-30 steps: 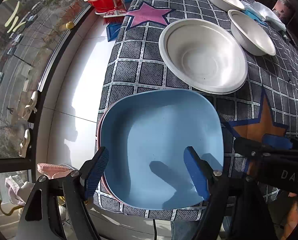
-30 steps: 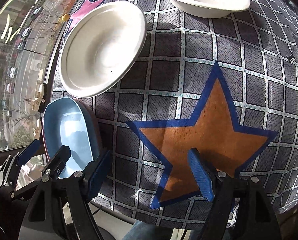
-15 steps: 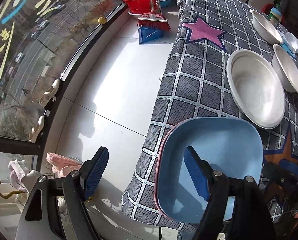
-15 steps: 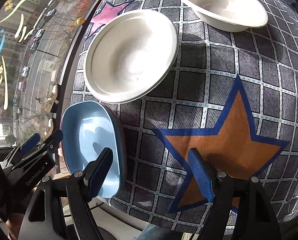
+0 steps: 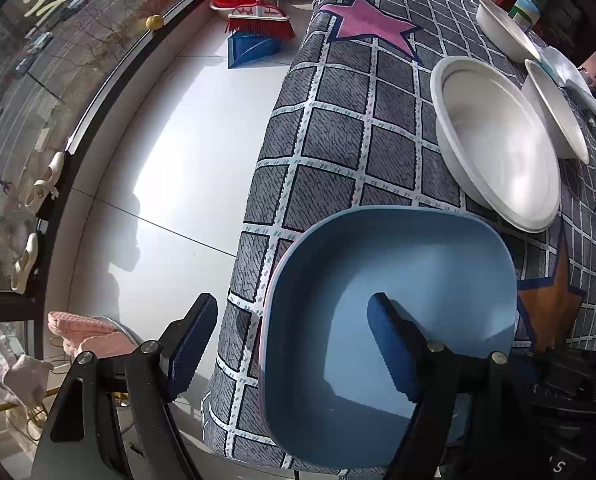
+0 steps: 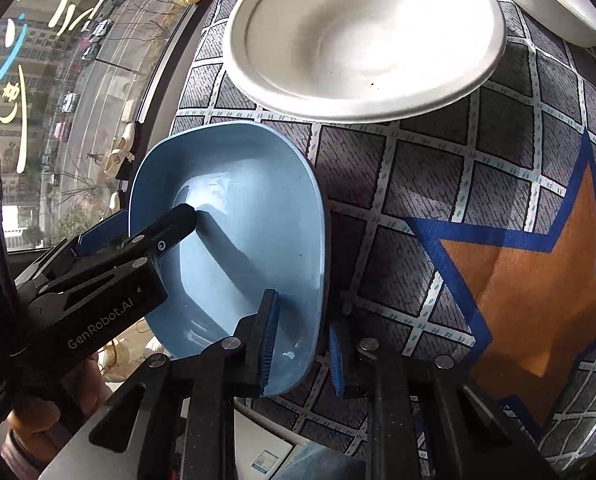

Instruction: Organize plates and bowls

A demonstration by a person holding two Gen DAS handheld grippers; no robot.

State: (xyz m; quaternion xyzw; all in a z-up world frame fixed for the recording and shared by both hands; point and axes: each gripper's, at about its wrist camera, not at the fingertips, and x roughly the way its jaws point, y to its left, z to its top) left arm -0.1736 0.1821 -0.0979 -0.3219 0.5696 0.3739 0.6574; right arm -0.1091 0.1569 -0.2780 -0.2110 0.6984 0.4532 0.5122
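The right gripper point(image 6: 304, 344) is closing across the blue plate's point(image 6: 253, 248) near rim. The left gripper point(image 5: 289, 344) gapes, straddling the far rim (one finger point(image 5: 394, 344) inside).

Blue plate point(image 5: 414, 276), white bowls point(image 5: 498, 144), grey checked cloth point(image 5: 338, 128) with perhaps orange star point(image 6: 538, 280).

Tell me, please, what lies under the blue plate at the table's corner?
Under the blue plate a thin pink rim shows along its left edge, apparently a second plate. Below that is the checked tablecloth. The blue plate covers the rest of the pink one.
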